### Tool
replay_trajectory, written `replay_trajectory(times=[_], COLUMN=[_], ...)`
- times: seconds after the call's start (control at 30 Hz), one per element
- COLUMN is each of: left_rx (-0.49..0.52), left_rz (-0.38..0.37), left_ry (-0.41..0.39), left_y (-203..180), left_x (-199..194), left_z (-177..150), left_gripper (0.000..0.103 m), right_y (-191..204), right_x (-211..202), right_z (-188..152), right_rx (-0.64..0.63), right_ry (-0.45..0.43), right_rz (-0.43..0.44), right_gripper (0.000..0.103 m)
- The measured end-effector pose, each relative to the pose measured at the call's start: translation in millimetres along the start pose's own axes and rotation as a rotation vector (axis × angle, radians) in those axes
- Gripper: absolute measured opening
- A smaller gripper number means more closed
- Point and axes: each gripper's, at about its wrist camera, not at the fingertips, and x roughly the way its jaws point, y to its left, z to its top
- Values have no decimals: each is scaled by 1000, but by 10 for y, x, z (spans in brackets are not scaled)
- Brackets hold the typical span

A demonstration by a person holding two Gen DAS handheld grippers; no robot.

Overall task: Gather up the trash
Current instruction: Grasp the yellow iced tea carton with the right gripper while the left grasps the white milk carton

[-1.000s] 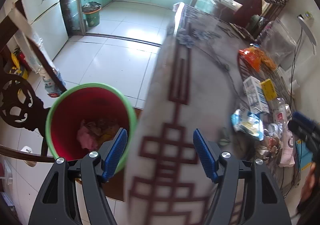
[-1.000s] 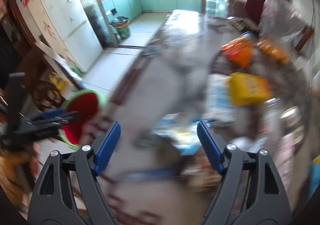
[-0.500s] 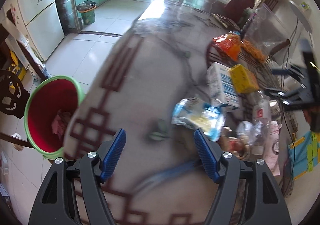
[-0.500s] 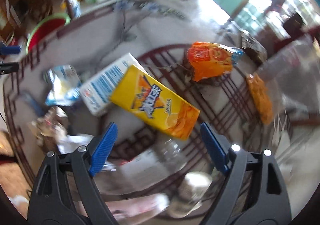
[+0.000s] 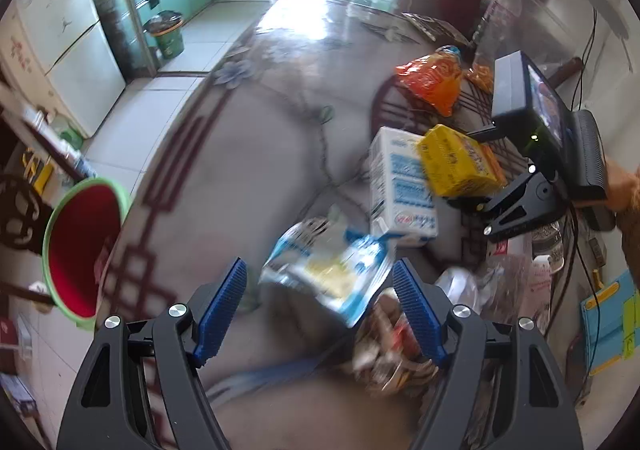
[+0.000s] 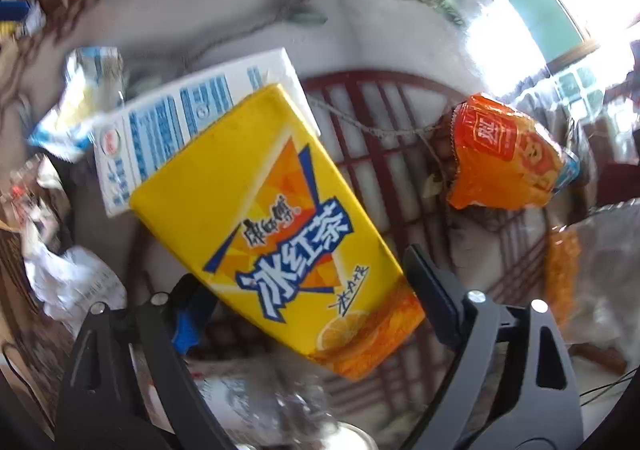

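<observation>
Yellow carton [image 6: 276, 226] lies on the surface between the spread right gripper [image 6: 304, 290] fingers, long axis slanting away up-left, atop the white carton [image 6: 188, 118]; left gripper [image 5: 320, 310] gapes farther off.

My L gripper [image 5: 320, 308] hangs w/ jaws wide apart; R gripper [image 6: 308, 302] jaws spread too, nothing clamped.

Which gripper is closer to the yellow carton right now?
Right. The right gripper has its fingers on either side of the yellow carton, not visibly closed. The left gripper is farther off, open around a blue wrapper.
</observation>
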Motion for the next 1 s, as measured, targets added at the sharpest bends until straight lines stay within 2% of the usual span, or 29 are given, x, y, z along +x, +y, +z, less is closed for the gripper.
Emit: replay_trajectory(times=[0.1, 0.2, 0.27, 0.4, 0.47, 0.6, 0.67, 0.7, 0.73, 0.77, 0.83, 0.97, 1.0], left_rx=[26, 46, 54, 62, 55, 55, 45, 46, 51, 55, 53, 55, 58], left_rz=[2, -11, -18, -20, -23, -3, 10, 7, 7, 12, -2, -18, -20], left_ry=[2, 12, 19, 44, 70, 102, 102, 103, 104, 102, 83, 29, 9], left_y=[-148, -327, -411, -575, -626, -696, -700, -699, -705, -698, -686, -625, -614], left_x=[87, 233, 321, 565, 704, 912, 962, 975, 977, 975, 910, 723, 631], left_z=[118, 257, 316, 415, 447, 468, 469, 477, 477, 482, 478, 497, 484], left_gripper=[72, 72, 72, 72, 72, 72, 68, 57, 51, 51, 51, 50, 50], right_y=[-130, -212, -270, -387, -393, -352, -333, -358, -341, -319, -309, -272, -244], right_x=[-89, -285, -396, -724, -879, -1084, -1124, -1129, -1130, -1140, -1124, -1153, -1151], right_z=[-99, -258, -345, -701, -895, -1179, -1246, -1262, -1278, -1294, -1315, -1301, -1279], right_rx=[108, 206, 282, 523, 646, 839, 905, 920, 934, 949, 974, 979, 968], right_ry=[-52, -146, -197, -308, -363, -429, -443, -445, -446, -449, -457, -451, -436], right_rz=[39, 66, 61, 10, 13, 13, 25, 23, 20, 20, 22, 3, -8], right_gripper=[73, 71, 70, 70, 70, 70, 70, 69, 68, 63, 61, 37, 37])
